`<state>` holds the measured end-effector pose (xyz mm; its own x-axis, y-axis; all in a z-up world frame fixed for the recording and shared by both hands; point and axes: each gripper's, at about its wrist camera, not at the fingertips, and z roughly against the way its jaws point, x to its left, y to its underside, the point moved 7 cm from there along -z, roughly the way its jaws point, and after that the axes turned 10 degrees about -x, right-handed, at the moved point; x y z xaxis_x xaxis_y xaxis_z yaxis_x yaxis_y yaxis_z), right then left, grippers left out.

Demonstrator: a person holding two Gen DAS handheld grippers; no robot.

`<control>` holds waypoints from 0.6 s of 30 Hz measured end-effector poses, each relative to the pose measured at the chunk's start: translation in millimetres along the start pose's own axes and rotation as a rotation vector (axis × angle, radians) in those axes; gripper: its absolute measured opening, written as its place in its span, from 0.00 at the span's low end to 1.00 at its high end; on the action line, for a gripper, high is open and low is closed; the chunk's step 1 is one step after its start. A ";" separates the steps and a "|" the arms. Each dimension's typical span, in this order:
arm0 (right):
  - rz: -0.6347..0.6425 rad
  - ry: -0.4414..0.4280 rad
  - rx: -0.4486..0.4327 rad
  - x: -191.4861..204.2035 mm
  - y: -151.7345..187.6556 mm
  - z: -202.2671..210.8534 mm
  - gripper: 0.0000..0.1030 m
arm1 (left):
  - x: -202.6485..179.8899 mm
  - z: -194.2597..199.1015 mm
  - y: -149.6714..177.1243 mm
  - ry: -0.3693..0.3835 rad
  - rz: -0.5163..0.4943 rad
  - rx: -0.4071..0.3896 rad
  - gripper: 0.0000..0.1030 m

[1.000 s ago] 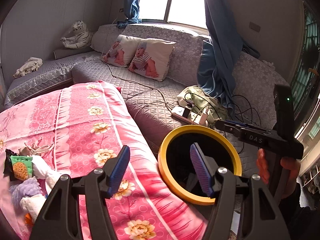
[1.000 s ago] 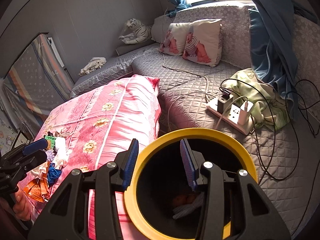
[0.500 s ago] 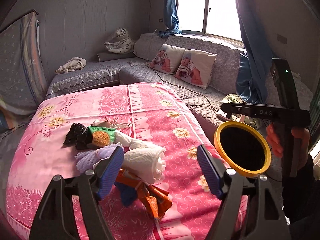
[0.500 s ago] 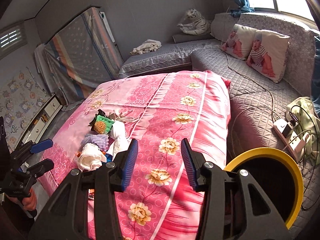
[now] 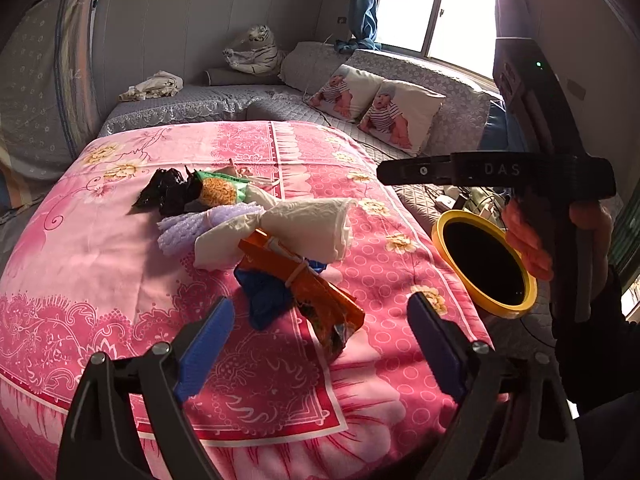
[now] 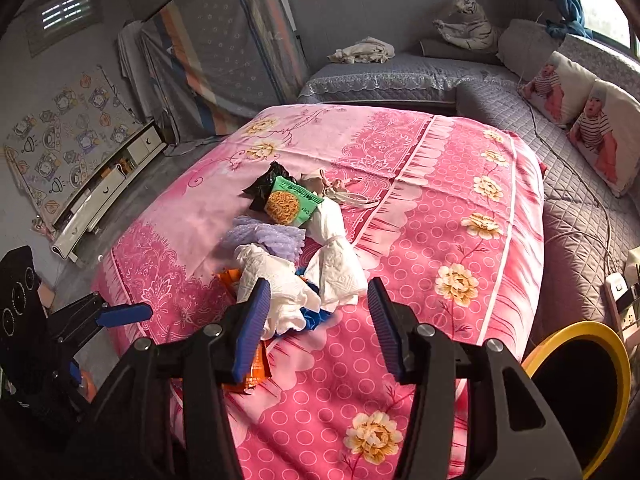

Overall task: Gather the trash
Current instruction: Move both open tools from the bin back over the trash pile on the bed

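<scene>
Pink floral bed cover (image 5: 120, 264): trash pile ahead of both claws.
Left claw (image 5: 320, 340): opening, empty, orange crumpled wrapper (image 5: 316, 296) just ahead.
Right claw (image 6: 316, 320): opening, empty, white crumpled tissue (image 6: 280, 284) just ahead.
Yellow-rimmed black bin (image 5: 484, 260): right of left claw.

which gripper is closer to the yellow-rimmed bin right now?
Right. The right gripper hangs over the bed edge with the yellow-rimmed bin just beside it. The left gripper is further along, at the trash pile, jaws opening and empty.

orange wrapper (image 6: 250, 376): mostly hidden under white tissue (image 6: 280, 292) and the right gripper's finger.
blue item (image 6: 316, 316): only an edge visible beneath the tissue.
yellow-rimmed bin (image 6: 618, 364): cut by the picture's lower right edge; interior too dark to read.
</scene>
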<state>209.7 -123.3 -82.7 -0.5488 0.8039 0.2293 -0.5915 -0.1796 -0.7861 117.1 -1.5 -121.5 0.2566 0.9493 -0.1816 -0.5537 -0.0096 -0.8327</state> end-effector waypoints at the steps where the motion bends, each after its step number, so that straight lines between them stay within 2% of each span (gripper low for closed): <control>1: 0.009 -0.008 0.013 5.3 1.1 -4.8 0.47 | 1.6 -2.5 5.0 0.007 0.013 0.011 0.83; 5: 0.046 -0.016 0.061 19.7 5.0 -22.8 0.47 | 10.0 -13.7 19.8 0.023 0.076 0.033 0.83; 8: 0.050 -0.033 0.094 24.3 7.1 -34.6 0.57 | 14.0 -23.6 25.3 0.041 0.123 0.046 0.83; 13: 0.079 -0.018 0.127 27.9 10.3 -49.6 0.58 | 10.7 -37.0 26.8 0.045 0.105 0.042 0.83; 18: 0.087 -0.002 0.141 24.1 11.9 -58.8 0.57 | 6.5 -44.8 26.1 0.018 0.069 0.023 0.83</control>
<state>224.1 -72.7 -120.3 -0.6024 0.7810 0.1648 -0.6185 -0.3263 -0.7148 139.8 -9.7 -167.9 0.2311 0.9408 -0.2478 -0.5882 -0.0678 -0.8058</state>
